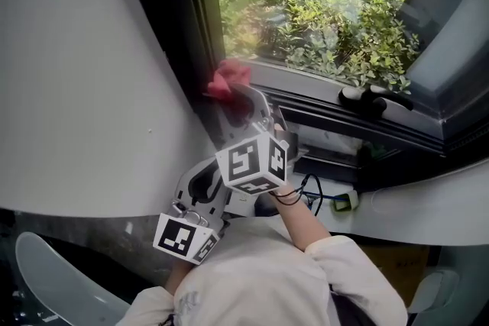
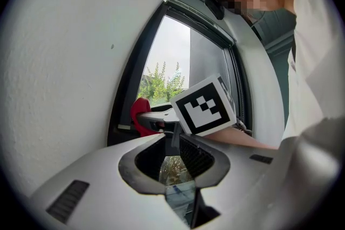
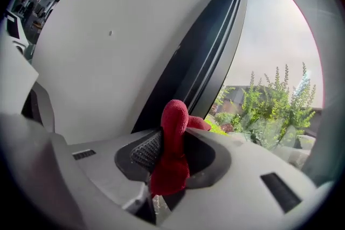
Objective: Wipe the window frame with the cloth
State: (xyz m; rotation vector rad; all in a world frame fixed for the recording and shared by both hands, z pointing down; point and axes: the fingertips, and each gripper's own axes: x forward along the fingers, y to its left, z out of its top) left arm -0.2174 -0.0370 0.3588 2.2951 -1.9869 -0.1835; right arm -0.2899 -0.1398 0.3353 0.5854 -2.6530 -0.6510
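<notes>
A red cloth (image 1: 228, 79) is pinched in my right gripper (image 1: 243, 99), bunched up and pressed against the dark window frame (image 1: 183, 34) near its lower left corner. In the right gripper view the cloth (image 3: 171, 164) sticks up between the jaws of that gripper (image 3: 172, 134), with the frame (image 3: 205, 62) just behind it. My left gripper (image 1: 200, 187) hangs lower and closer to me, under the right one's marker cube. Seen in its own view, the left gripper (image 2: 173, 140) is shut and holds nothing, and it points at the red cloth (image 2: 140, 116) ahead.
A white wall (image 1: 76, 72) runs along the left of the frame. The bottom rail (image 1: 328, 114) carries a window handle (image 1: 374, 97). A small green object with a cable (image 1: 345, 201) lies on the white sill (image 1: 428, 210). Shrubs (image 1: 336, 27) grow outside the glass.
</notes>
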